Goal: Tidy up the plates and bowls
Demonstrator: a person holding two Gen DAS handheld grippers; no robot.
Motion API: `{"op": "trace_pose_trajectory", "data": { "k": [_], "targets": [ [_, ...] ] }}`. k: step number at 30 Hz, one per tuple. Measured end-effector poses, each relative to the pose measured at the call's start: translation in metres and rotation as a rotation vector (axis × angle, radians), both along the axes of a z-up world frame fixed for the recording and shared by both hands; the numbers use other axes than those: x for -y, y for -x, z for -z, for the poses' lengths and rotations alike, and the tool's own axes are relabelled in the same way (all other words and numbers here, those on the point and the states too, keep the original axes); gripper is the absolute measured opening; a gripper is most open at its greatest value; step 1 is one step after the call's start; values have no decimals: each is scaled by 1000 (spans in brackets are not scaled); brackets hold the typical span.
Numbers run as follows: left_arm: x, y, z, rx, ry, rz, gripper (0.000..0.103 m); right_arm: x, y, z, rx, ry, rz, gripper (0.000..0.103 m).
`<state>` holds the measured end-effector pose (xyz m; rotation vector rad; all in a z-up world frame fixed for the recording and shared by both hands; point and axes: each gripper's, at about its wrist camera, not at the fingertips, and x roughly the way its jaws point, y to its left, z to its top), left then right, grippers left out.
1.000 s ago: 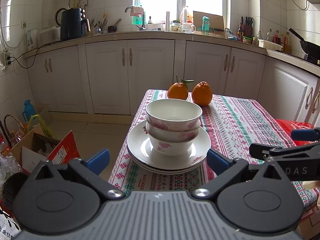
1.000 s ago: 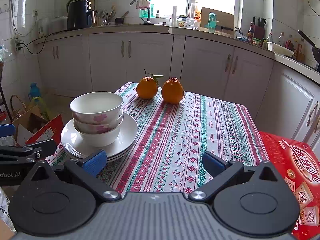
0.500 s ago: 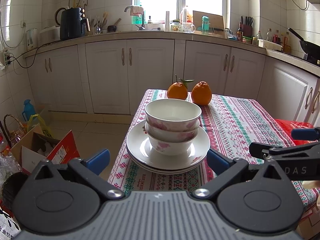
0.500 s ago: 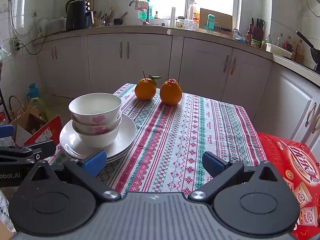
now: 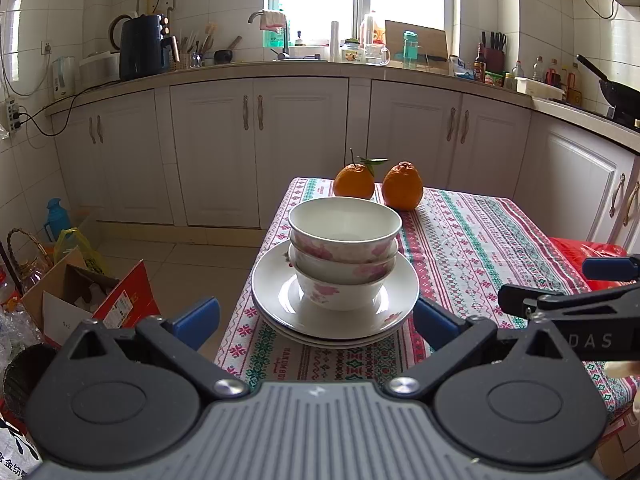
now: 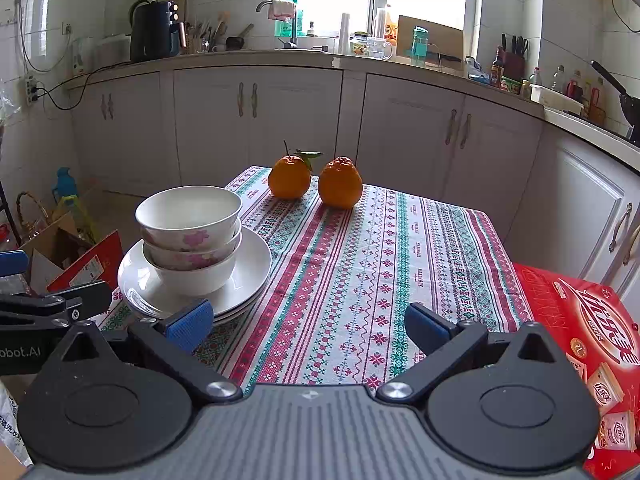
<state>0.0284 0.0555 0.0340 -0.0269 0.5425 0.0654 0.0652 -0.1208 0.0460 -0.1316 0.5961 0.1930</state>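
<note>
White porcelain: three nested floral bowls (image 5: 345,254) sit on stacked plates (image 5: 335,312) at the desk (image 5: 472,248) edge. Left gripper (image 5: 316,320) faces the stack dead-on at 12 o'clock, jaws wide, empty, straddling the plate width. Right gripper (image 6: 306,326) also has jaws wide and empty; from it the stack lies at 10 o'clock. Left is nearer, likely takes the top bowl. Two oranges (image 5: 378,185) sit at 12 o'clock beyond, well apart.

Our left gripper (image 5: 316,322) and right gripper (image 6: 308,326) share matte black linkage arms, round black pivot housings, silver screws, blue finger pads (image 5: 196,316) and ribbed grey bases.
</note>
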Motion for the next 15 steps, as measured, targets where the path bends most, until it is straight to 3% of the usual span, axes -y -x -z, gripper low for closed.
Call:
{"op": "trace_pose_trajectory", "data": {
  "k": [15],
  "targets": [
    [1, 0, -1, 1, 1, 1, 102, 1, 0, -1, 3, -1, 3, 103]
  ]
}}
